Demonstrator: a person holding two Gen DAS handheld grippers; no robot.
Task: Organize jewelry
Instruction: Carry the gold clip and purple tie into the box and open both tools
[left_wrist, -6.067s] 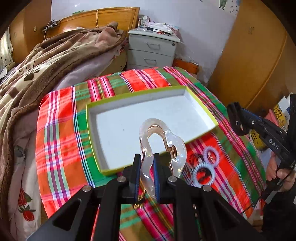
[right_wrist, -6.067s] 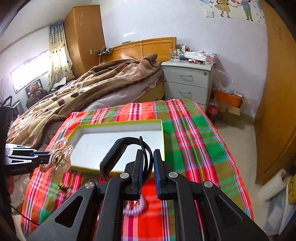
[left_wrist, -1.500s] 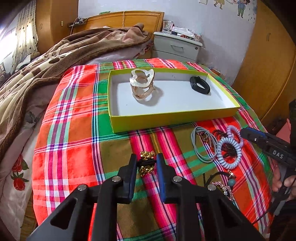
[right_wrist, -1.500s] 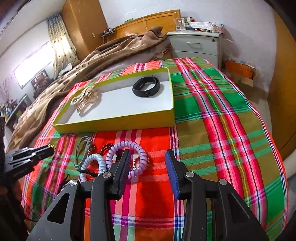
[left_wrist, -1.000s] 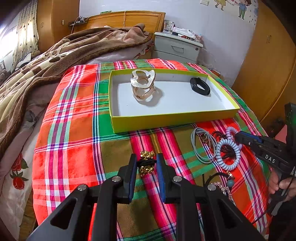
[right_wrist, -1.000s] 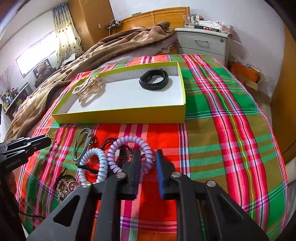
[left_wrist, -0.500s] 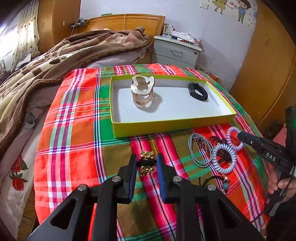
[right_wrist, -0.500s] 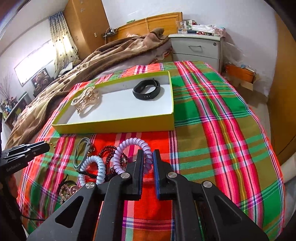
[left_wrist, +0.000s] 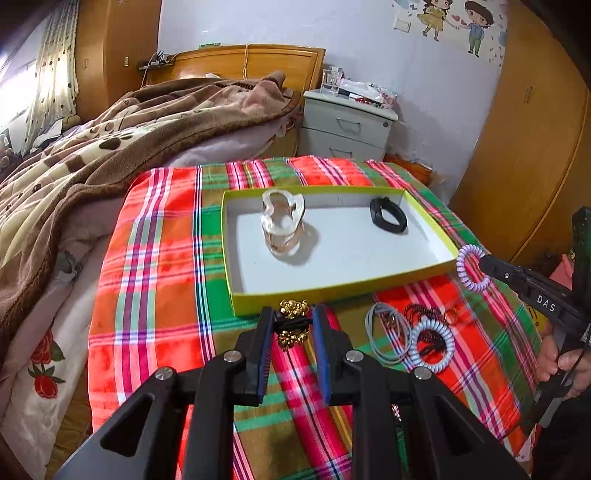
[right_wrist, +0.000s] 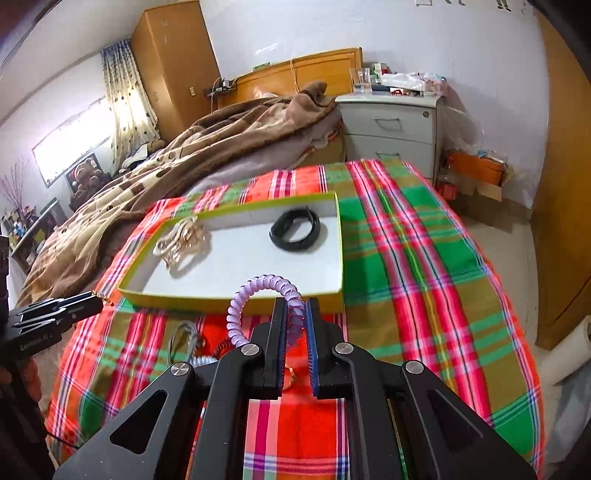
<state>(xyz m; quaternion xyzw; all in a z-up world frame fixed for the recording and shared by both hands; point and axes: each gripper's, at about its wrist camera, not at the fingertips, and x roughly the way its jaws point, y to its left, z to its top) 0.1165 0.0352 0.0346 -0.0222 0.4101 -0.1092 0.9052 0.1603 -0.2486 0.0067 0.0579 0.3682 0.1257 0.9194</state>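
Both claws loaded: right claw pinches a purple hair tie, left claw a gold-beaded tie (apparently), tray just ahead.

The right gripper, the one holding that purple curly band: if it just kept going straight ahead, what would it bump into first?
Probably the near yellow wall of the tray, straight ahead of the right gripper and its purple coil band. Depth is unclear; held high enough, it might clear the wall.

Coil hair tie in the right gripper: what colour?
Pale purple coil hair tie, clearest in the right wrist view, pinched in the right gripper.
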